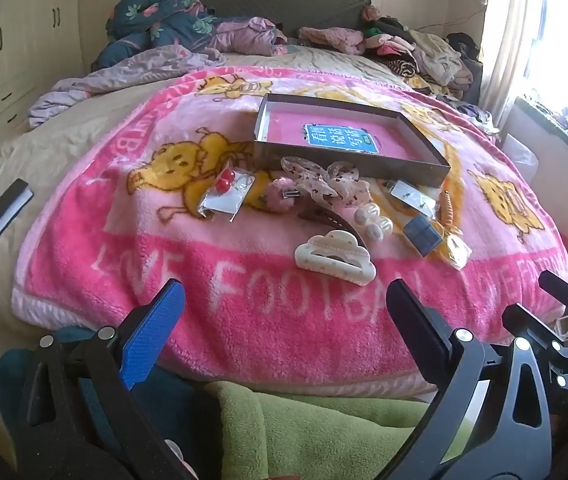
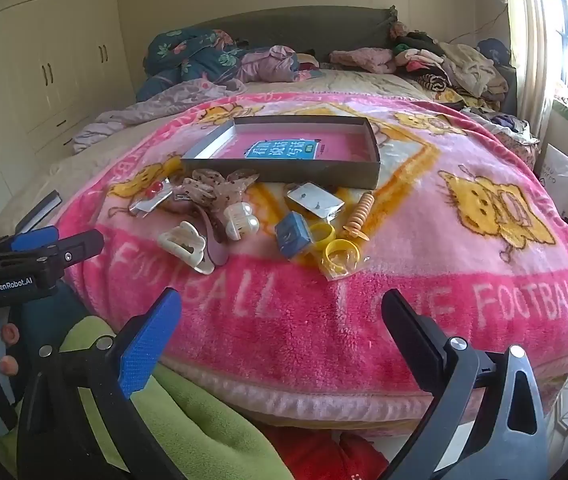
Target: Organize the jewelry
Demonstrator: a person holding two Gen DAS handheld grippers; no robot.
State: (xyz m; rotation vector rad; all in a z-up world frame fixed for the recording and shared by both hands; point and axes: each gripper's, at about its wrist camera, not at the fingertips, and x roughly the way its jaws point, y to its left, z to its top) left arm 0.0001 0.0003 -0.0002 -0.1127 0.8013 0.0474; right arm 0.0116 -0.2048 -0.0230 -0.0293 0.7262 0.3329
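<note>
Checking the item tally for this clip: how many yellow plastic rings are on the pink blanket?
2: one open yellow plastic ring beside the blue square box, one bagged yellow plastic ring just nearer the camera. Others may be hidden under the pile.

"FOOTBALL" on blanket (image 2: 404,320), "GenRobot.AI" on left claw (image 2: 60,242)

Bed (image 1: 64,148) with pink blanket (image 1: 244,312), items loose on top.
On the blanket lie a shallow open box (image 1: 348,160), a white hair claw (image 1: 334,256), a packet with red beads (image 1: 226,194), a spotted bow (image 1: 324,184), a blue block (image 2: 293,235), yellow rings (image 2: 340,254) and an orange spiral clip (image 2: 360,212). Clothes (image 1: 424,48) are heaped near the headboard; a dark book (image 1: 2,218) lies on the bare sheet.
</note>
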